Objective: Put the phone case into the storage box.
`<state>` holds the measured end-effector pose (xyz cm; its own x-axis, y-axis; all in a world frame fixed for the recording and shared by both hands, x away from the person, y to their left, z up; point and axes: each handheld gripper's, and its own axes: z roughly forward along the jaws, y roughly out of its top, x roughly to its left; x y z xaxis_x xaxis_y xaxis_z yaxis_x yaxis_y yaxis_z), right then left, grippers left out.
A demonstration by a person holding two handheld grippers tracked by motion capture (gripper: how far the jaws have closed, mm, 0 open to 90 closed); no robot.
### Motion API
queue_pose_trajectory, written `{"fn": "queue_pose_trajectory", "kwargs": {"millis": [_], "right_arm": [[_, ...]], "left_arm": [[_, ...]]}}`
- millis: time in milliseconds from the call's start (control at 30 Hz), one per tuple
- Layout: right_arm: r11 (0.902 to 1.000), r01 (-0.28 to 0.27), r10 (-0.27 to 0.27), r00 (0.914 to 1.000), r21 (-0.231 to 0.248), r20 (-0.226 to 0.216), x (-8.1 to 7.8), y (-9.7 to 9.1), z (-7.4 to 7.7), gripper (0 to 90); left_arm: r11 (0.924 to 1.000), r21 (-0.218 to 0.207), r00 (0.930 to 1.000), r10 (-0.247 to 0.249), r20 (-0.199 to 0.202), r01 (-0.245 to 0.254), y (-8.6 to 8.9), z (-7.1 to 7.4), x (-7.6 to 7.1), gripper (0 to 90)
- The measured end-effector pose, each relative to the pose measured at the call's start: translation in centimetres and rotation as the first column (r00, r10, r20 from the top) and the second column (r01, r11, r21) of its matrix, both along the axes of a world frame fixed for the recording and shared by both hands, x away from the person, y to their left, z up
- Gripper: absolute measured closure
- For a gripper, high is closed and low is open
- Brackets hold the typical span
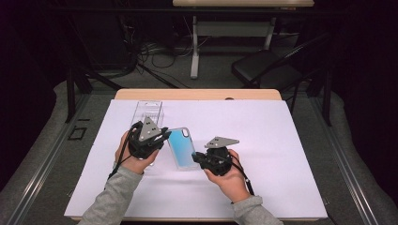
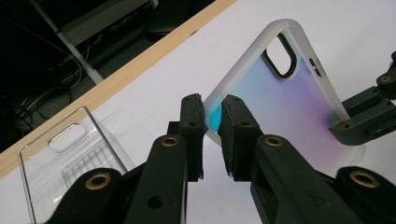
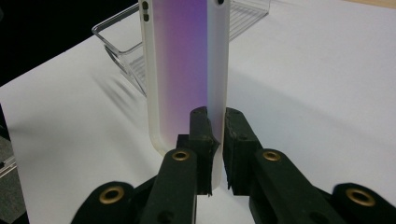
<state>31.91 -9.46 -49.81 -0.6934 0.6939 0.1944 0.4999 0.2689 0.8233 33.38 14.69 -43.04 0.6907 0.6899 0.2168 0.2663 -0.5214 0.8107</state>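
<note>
- The table (image 1: 263,95) is covered with a white sheet (image 1: 263,154), and all the work happens on the part of it between the two hands.
- The clear plastic tray (image 1: 148,112) lies flat on the sheet just beyond the left gripper (image 1: 162,137). In the left gripper view the clear plastic tray (image 2: 60,154) is to the left of the jaws, apart from them.
- The phone case (image 1: 183,147) — frosted rim, blue to purple back — is held between the two grippers, with its camera hole at the far end.
- In the left gripper view the jaws are closed tight on one long rim of the phone case (image 2: 280,93), near the middle of that side.
- The right gripper (image 1: 196,157) is clamped on the opposite rim. In its own view the phone case (image 3: 180,74) stands on edge straight ahead of the jaws, and the rim sits between the pads.
- My judgement: the step is to carry the case, held from both sides, toward the tray and seat it there.
- To do it well, I would move both hands together at one speed — the rim is thin and soft, so a pull apart or a twist can bend it or let it slip.
- Keep the case level and line its camera hole with the matching window of the tray before lowering.
- Release only when the case rests flat in the tray.
</note>
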Motion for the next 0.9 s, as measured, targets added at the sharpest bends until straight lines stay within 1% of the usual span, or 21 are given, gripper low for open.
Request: {"fn": "queue_pose_trajectory", "kwargs": {"millis": [167, 400, 900], "right_arm": [[1.0, -0.003, 0.003, 1.0, 0.001, 0.002, 0.02, 0.01, -0.02, 83.0], [1.0, -0.003, 0.003, 1.0, 0.002, 0.004, 0.0, 0.05, -0.06, 82.9], [1.0, -0.003, 0.003, 1.0, 0.004, 0.004, -0.01, 0.07, -0.05, 82.8]], "left_arm": [[0.9999, 0.001, 0.9998, 0.017, -0.008, -0.017, -0.02, 0.01, -0.1, 79.9], [0.9997, 0.002, 0.9996, 0.024, -0.012, -0.024, -0.02, 0.03, -0.14, 80.1], [0.9996, 0.0, 0.9995, 0.027, -0.017, -0.027, 0.02, 0.05, -0.14, 80.3]]}}
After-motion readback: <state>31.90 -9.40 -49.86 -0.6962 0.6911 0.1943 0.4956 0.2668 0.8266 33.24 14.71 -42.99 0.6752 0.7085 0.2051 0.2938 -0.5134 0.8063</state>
